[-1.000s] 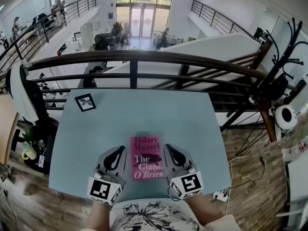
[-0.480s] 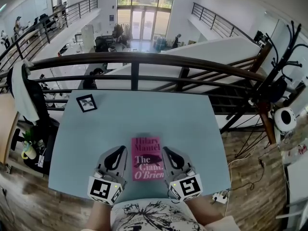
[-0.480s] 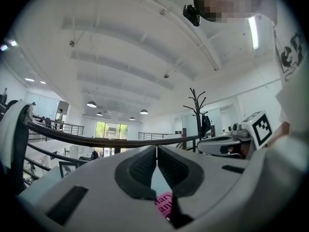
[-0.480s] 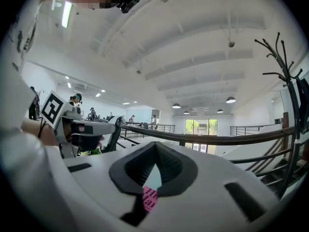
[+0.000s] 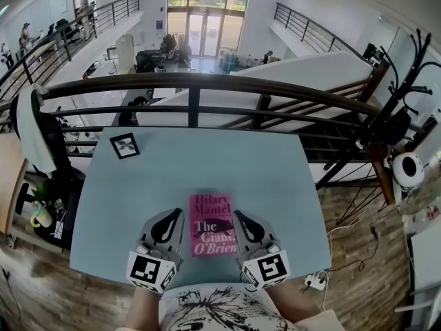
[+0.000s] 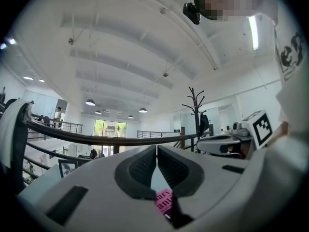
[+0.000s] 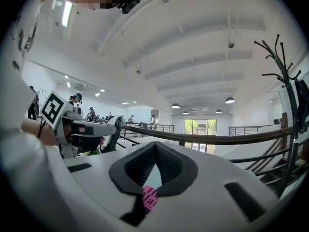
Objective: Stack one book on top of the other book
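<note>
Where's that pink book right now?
Head view: the pink book lies on the blue table near the person, between the left gripper and right gripper.

So the book (image 5: 212, 225) sits on the table (image 5: 262, 171) between the left gripper (image 5: 173, 214) and right gripper (image 5: 239, 216), with a small frame (image 5: 125, 145) at the far-left corner.

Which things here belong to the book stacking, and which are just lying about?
Job: pink book, flat on the table; left gripper and right gripper, both shut, empty, either side of it. No second book shows separately.
Lying about: small framed picture at the table's far left corner; coat stand right of the table.
</note>
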A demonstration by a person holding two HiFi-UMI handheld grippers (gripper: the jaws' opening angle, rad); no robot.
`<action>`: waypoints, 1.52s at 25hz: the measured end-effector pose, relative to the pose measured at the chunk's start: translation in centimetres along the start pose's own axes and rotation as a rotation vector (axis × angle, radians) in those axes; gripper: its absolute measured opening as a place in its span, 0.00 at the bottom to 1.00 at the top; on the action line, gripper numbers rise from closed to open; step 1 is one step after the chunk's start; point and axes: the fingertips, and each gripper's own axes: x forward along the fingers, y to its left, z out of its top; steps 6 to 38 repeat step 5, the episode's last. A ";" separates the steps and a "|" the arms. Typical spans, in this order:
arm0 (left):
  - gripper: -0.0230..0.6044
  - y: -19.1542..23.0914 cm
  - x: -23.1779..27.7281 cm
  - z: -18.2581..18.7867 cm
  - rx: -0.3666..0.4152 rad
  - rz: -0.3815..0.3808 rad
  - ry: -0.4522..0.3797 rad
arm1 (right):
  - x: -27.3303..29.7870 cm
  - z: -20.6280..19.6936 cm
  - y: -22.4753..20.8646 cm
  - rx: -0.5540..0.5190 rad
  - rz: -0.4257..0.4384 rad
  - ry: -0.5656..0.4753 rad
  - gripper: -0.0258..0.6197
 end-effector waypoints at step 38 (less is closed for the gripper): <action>0.06 0.0 0.2 -0.3 0.004 -0.011 0.007 | 0.4 -0.4 0.0 -0.001 -0.002 0.006 0.03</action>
